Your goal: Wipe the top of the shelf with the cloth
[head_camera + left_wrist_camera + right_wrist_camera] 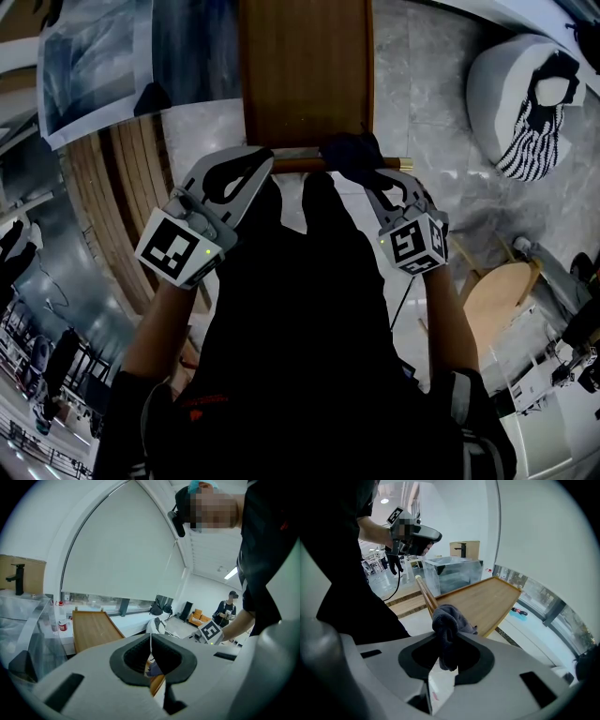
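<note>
Grey cloth [447, 625] seemingly touches shelf [487, 602] edge, glass tank [452, 573] beside.

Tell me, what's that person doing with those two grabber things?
A person holds a gripper in each hand. The right gripper has its fingers shut on a dark cloth, bunched at the near edge of the wooden shelf top. The left gripper is shut on nothing and sits beside it.

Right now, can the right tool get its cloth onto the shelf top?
Probably yes. The right tool is shut on the cloth, which sits right at the near edge of the shelf top; nothing stands between them.
</note>
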A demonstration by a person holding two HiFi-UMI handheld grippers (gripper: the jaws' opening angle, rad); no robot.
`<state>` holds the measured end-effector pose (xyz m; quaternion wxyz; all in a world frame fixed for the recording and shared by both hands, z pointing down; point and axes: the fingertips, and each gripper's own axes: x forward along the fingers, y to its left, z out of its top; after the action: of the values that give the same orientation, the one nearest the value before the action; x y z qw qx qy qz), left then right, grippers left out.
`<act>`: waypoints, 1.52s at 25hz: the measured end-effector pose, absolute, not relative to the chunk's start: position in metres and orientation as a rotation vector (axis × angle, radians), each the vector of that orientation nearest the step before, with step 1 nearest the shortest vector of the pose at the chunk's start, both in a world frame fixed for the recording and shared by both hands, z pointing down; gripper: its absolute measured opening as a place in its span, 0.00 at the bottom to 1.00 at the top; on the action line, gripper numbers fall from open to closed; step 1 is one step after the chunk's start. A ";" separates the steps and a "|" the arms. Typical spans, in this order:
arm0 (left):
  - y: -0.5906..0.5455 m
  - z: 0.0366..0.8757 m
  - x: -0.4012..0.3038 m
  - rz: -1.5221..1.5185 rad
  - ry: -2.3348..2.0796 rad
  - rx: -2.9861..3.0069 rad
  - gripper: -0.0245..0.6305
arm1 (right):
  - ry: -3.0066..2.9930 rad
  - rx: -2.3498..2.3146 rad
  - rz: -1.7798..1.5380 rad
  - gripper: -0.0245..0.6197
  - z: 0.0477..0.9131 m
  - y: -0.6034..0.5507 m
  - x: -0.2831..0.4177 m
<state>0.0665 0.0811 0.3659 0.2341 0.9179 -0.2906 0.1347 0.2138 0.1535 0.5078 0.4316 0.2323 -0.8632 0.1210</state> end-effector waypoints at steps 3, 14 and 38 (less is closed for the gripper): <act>0.081 0.367 0.070 0.377 -0.786 2.520 0.08 | -2.130 0.588 0.284 0.15 0.510 0.153 0.223; 0.077 0.371 0.081 0.385 -0.753 2.522 0.08 | -2.048 0.705 0.339 0.15 0.515 0.146 0.280; 0.063 0.366 -0.027 0.296 -0.934 2.453 0.08 | -2.130 0.699 0.148 0.15 0.468 0.052 0.169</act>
<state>-0.0268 0.0626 0.3656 0.2473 0.8998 -0.3427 0.1086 0.1689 0.0522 0.4681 0.4326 0.2804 -0.8548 0.0593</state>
